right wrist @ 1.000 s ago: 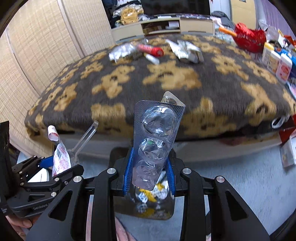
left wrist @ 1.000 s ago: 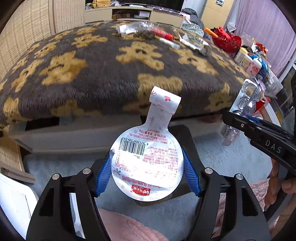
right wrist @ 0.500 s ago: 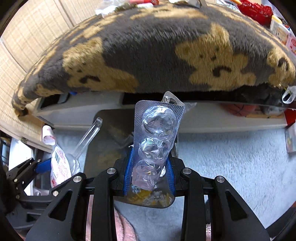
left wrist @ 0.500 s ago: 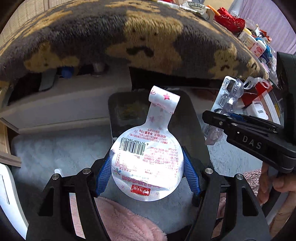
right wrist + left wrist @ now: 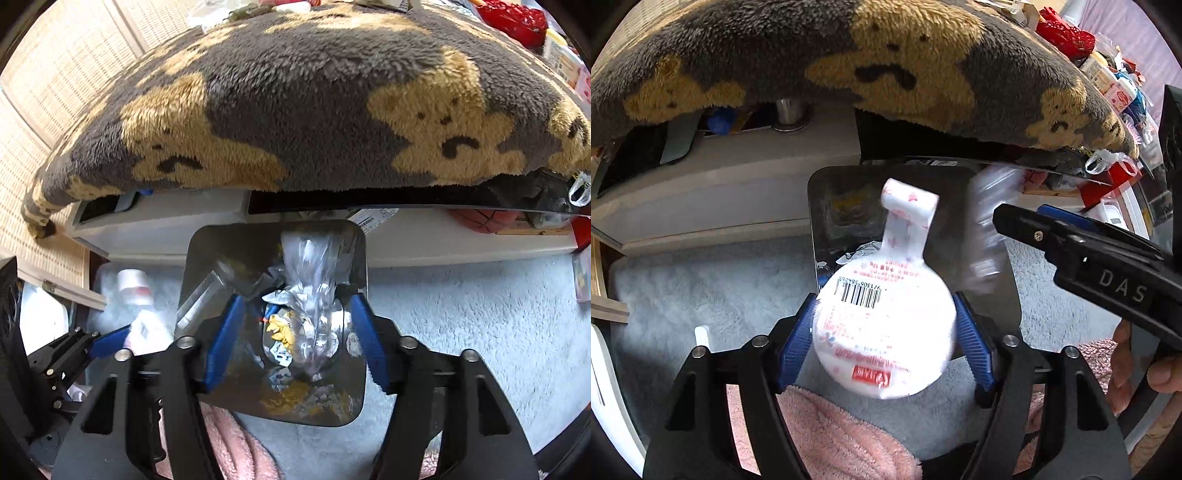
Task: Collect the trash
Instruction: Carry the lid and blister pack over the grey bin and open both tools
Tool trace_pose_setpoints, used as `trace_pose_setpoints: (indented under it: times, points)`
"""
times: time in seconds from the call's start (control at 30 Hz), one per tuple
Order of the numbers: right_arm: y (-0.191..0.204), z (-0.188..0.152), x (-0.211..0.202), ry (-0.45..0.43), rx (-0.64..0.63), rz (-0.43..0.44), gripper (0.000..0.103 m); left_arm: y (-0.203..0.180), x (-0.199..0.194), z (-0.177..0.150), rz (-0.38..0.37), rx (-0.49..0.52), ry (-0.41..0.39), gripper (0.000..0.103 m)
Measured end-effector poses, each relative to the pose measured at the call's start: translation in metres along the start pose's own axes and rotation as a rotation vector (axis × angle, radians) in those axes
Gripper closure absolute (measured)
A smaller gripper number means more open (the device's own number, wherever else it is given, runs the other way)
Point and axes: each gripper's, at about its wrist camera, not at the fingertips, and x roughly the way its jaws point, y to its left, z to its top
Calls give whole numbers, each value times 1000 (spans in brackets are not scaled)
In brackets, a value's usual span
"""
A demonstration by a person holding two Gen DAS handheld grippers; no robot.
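A dark square bin point(image 5: 192, 258) with foil and wrappers inside stands on the pale carpet below both grippers. My left gripper point(image 5: 884, 297) hangs over the bin's near edge point(image 5: 812, 221). Its jaws are opening, and a round white packet point(image 5: 886, 332) with a barcode and a rolled neck sits blurred and loose between the blue pads. My right gripper point(image 5: 295, 299) has its jaws opening wide. The clear blister pack point(image 5: 310, 280) drops free between them into the bin, touching neither pad. In the left wrist view the right gripper point(image 5: 1015, 221) enters from the right beside the blurred blister pack point(image 5: 986, 229).
A grey blanket with tan bears point(image 5: 314, 110) overhangs the bin from behind, above a white ledge point(image 5: 738, 192). Pink fluffy fabric point(image 5: 842, 435) lies close below the grippers. A hand point(image 5: 1145, 369) holds the right gripper. Boxes and red items point(image 5: 1108, 181) crowd the right.
Both grippers sank over the bin. The right jaws spread apart and the blister pack slid out downward. The white packet has gone blurred between the left pads.
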Motion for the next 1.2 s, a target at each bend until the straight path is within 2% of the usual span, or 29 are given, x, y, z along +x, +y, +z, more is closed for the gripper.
trace_pose_setpoints:
  times: [0.1,0.3,0.37,0.43,0.8,0.97,1.2]
  points:
    - [-2,3,-4,-11,12,-9,34,0,-6,0,15,4,-13,18]
    - [-10,0,-16,-38,31,-23,17,-7,-19,0,33,13,-40,10]
    - [-12,-1,-20,-51,39,-29,8,-8,-23,-2,38,14,-47,8]
    - [-15,-1,-26,-62,48,-30,5,-9,-28,-2,37,14,-53,8]
    - [-24,6,-39,-85,88,-12,4,-6,-46,8,33,14,-83,8]
    - [-33,35,-66,-170,129,-6,4,-4,-63,32,41,13,-132,8]
    - [-49,98,-90,-246,173,-35,4,-8,-78,82,57,20,-191,8]
